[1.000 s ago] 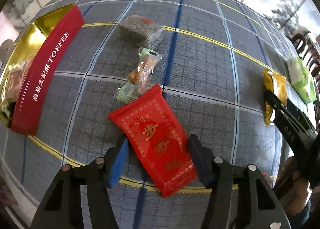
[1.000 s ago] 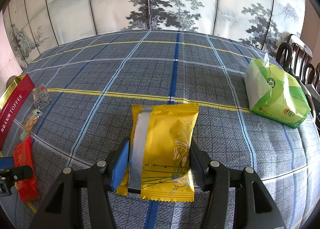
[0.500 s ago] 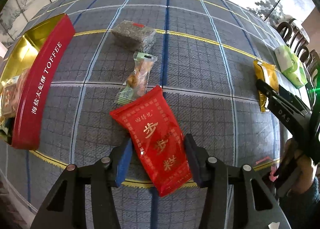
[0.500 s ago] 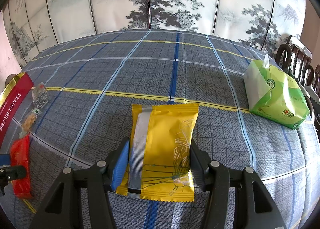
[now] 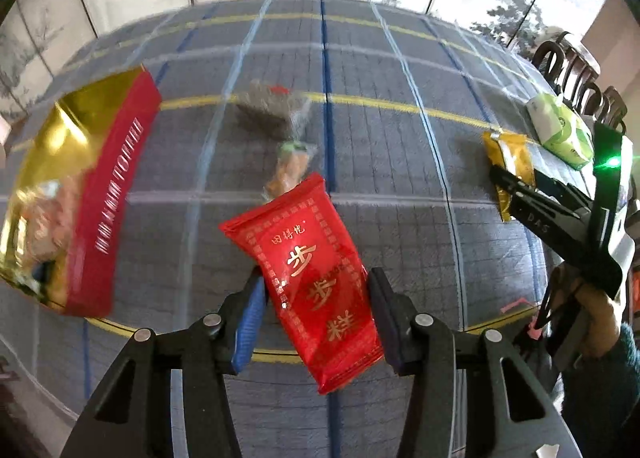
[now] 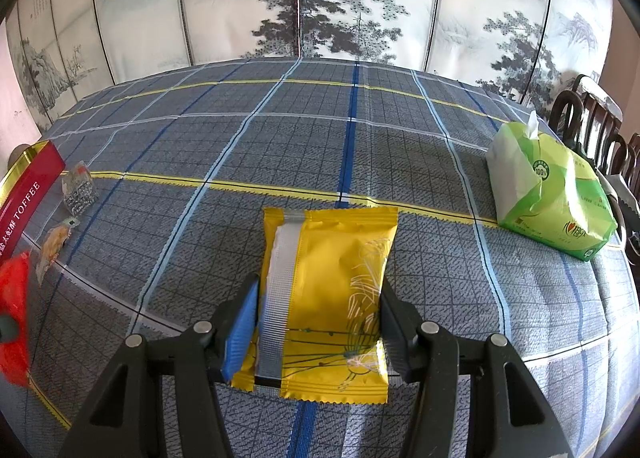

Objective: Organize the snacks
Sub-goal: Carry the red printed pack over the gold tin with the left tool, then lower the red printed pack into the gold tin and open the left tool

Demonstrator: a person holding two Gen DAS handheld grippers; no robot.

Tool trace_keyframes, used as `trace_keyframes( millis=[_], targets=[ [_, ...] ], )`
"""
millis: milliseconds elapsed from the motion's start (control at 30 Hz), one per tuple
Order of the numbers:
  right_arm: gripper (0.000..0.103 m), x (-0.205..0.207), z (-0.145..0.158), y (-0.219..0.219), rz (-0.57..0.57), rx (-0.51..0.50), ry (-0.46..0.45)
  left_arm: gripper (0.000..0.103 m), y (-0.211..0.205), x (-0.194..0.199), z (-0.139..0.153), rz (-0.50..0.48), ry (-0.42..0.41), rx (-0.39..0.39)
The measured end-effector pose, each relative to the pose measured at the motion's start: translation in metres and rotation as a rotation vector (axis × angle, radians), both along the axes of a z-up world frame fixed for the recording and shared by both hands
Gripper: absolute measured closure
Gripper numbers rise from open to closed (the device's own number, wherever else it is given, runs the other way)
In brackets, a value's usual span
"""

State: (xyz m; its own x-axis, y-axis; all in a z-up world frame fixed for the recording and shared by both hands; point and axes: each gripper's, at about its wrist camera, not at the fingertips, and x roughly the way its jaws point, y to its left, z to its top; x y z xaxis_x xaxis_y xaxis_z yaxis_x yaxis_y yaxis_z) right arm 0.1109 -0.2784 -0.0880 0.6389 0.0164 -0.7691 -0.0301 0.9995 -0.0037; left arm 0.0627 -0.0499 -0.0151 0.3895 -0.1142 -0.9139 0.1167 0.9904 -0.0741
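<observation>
**Asker:** On the round counter [image 6: 360, 145] with its grey checked cloth, what does each tool hold?

**Describer:** Left tool [image 5: 316, 310]: its jaws have just been closing and now clamp a red foil snack packet with gold characters [image 5: 308, 278] by its two long edges. The packet is tilted, and its far end overlaps the things behind it. Right tool [image 6: 318, 322]: its jaws sit against both sides of a yellow foil snack packet with a silver seam [image 6: 332, 290], which lies flat on the cloth. Whether the pads press it or only touch it is hard to say.

**Asker:** Where are the other snacks?

**Describer:** Beyond the red packet lies a small clear wrapper with orange-brown pieces [image 5: 290, 169], its near end hidden by the packet. Further back is a clear packet of dark grains [image 5: 272, 109], blurred. To the left stands a red and gold toffee tin [image 5: 100, 193], open; its lettering is smeared and its contents are too blurred to name.

**Asker:** Anything else?

**Describer:** A green and white tissue pack [image 6: 548, 197] rests near the counter's right edge, well apart from the snacks. Dark wooden chair backs [image 6: 600, 129] are cut off at the frame's edge. A painted folding screen with pines [image 6: 340, 5] stands behind. A person's hand [image 5: 596, 306] grips the right tool's handle, partly hidden.
</observation>
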Motion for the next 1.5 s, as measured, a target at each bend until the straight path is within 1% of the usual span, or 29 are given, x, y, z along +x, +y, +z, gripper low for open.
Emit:
trace_keyframes(
  millis=[167, 300, 433, 600, 900, 1000, 1133, 1300, 1400, 1500],
  targets=[
    [0.046, 0.0, 0.0, 0.0, 0.0, -0.001, 0.0, 0.057, 0.016, -0.001, 0.03, -0.011, -0.08, 0.014],
    [0.046, 0.0, 0.0, 0.0, 0.0, -0.001, 0.0, 0.057, 0.037, 0.004, 0.05, 0.001, -0.122, 0.028],
    [0.046, 0.0, 0.0, 0.0, -0.001, -0.003, 0.0, 0.057, 0.066, 0.007, 0.062, 0.035, -0.148, 0.049],
    [0.046, 0.0, 0.001, 0.0, -0.002, -0.004, 0.0, 0.057, 0.108, 0.011, 0.07, 0.086, -0.163, 0.087],
    [0.046, -0.001, 0.001, -0.002, -0.005, -0.004, 0.0, 0.057, 0.169, 0.021, 0.068, 0.125, -0.161, 0.161],
    [0.046, -0.001, 0.001, -0.002, -0.005, -0.004, 0.0, 0.057, 0.188, 0.025, 0.062, 0.132, -0.146, 0.182],
    [0.046, -0.001, 0.002, -0.002, -0.006, -0.004, 0.0, 0.057, 0.201, 0.029, 0.051, 0.111, -0.12, 0.227],
    [0.046, -0.001, 0.001, -0.002, -0.005, -0.005, 0.0, 0.057, 0.209, 0.033, 0.038, 0.062, -0.088, 0.245],
    [0.046, -0.001, 0.001, -0.002, -0.006, -0.005, 0.0, 0.057, 0.214, 0.035, 0.03, 0.043, -0.072, 0.27],
    [0.046, -0.001, 0.001, -0.002, -0.005, -0.004, 0.0, 0.056, 0.219, 0.037, 0.025, 0.031, -0.066, 0.273]
  ],
)
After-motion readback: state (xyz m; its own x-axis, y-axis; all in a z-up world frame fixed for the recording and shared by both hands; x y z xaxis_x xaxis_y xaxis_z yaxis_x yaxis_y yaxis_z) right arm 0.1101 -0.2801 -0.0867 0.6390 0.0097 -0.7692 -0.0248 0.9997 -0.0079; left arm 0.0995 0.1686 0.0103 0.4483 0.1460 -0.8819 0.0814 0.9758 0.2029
